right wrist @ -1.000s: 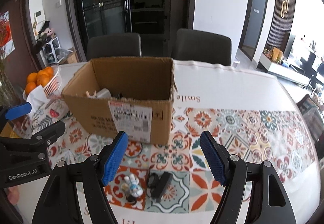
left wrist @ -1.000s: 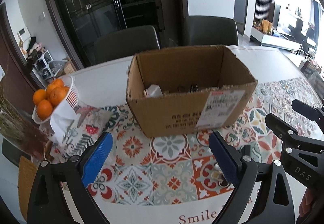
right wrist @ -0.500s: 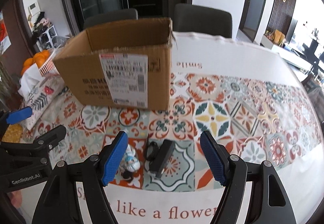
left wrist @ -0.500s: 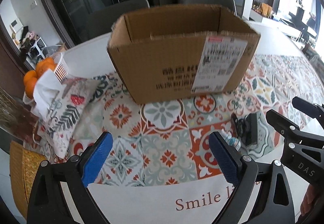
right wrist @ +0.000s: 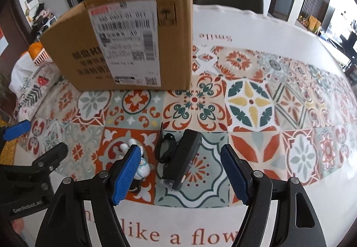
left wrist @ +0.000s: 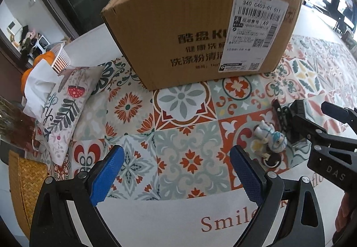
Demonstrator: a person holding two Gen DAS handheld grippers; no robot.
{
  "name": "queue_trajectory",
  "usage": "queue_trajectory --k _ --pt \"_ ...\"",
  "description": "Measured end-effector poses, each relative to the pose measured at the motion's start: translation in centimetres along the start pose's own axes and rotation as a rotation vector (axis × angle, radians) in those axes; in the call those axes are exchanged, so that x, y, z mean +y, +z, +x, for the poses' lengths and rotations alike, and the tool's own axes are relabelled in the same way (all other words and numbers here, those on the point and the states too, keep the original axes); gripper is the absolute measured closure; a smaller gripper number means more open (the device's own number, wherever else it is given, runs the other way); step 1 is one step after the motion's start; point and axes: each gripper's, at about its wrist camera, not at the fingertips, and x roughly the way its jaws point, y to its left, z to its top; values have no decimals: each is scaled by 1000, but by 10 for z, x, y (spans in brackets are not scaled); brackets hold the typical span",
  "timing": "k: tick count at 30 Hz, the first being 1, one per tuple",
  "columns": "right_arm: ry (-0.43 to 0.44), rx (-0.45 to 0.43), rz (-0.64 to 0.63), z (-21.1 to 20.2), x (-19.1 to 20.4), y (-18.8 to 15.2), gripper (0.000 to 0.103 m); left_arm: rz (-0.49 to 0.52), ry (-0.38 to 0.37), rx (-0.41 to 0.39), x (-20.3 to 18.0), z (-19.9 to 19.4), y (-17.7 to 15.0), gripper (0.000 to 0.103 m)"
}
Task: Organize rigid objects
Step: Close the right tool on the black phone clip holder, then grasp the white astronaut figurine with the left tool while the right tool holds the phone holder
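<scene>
We find the cardboard box [right wrist: 125, 44] well beyond both sets of fingers, standing upright on the patterned tablecloth [right wrist: 252, 104]; its contents cannot be seen, since only the outer walls and the shipping label face us. The box looks stiff but light, and we judge it the likely receptacle rather than something to lift. The black adapter [right wrist: 181, 158] lies between the fingers of the right gripper [right wrist: 179, 176], nearer the left finger, with its coiled cable [right wrist: 162, 148] just beyond and beside it. We expect the adapter to be rigid, moderately dense and smooth-sided, so we would take hold across its long flat faces at mid-length, clear of the cable, which is soft and may trail or snag. The right jaws stand at a moderate spread, touching nothing. The small white figurine [left wrist: 268, 137] lies outside the right-hand finger of the left gripper [left wrist: 177, 174], just beside the adapter; it is partly hidden behind the right gripper's left finger in the right wrist view. We judge it light, hard and possibly fragile at its thin parts, so a hold across the body is advisable. The left jaws stand wide and empty over bare cloth
</scene>
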Motion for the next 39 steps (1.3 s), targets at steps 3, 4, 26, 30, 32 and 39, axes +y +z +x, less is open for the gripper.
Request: queue_trajectory --k 3,4,26,30,32,39 --pt "4 20 6 12 -1 1 29 3 4 6 1 5 0 6" --pt "9 25 9 16 -1 2 29 5 7 8 1 6 1 6" --pt "-6 77 15 46 7 -3 57 29 -6 42 -4 25 1 7" --pt "0 67 40 37 -4 -9 58 51 -30 34 -11 21 0 7" --pt "0 59 45 29 -7 -13 59 66 -50 26 -15 18 0 7" --pt "-2 36 65 1 -15 -23 59 152 -137 10 -36 10 1 7"
